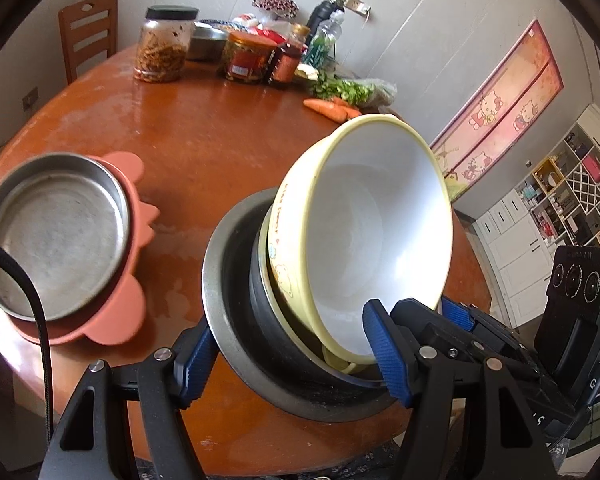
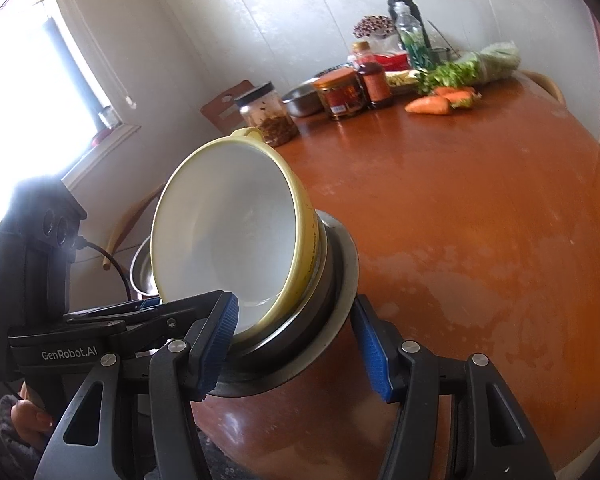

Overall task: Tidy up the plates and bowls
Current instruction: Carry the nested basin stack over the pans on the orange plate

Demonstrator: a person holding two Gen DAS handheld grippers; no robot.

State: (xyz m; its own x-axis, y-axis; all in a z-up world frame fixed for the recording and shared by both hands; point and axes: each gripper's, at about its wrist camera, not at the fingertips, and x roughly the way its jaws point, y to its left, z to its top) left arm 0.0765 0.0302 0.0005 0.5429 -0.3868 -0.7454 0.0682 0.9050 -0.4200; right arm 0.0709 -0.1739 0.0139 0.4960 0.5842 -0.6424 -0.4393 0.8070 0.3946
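Both the left gripper (image 1: pixel 300 360) and right gripper (image 2: pixel 296 348) stood half open, clamped across the tilted bowl stack (image 1: pixel 340 272), which next needed levelling near the metal plate (image 1: pixel 56 236).

Both grippers share one build: the left gripper (image 1: pixel 296 356) and the right gripper (image 2: pixel 296 348) have black angular arms with triangular cut-outs, round silver screws (image 1: pixel 426 351) at the pivots, and ribbed blue pads (image 2: pixel 220 344). White "GenRobot.AI" lettering (image 2: pixel 69 354) marks one body. A black cable (image 1: pixel 40 320) trails away. A grey knitted sleeve (image 2: pixel 14 436) covers the wrist.
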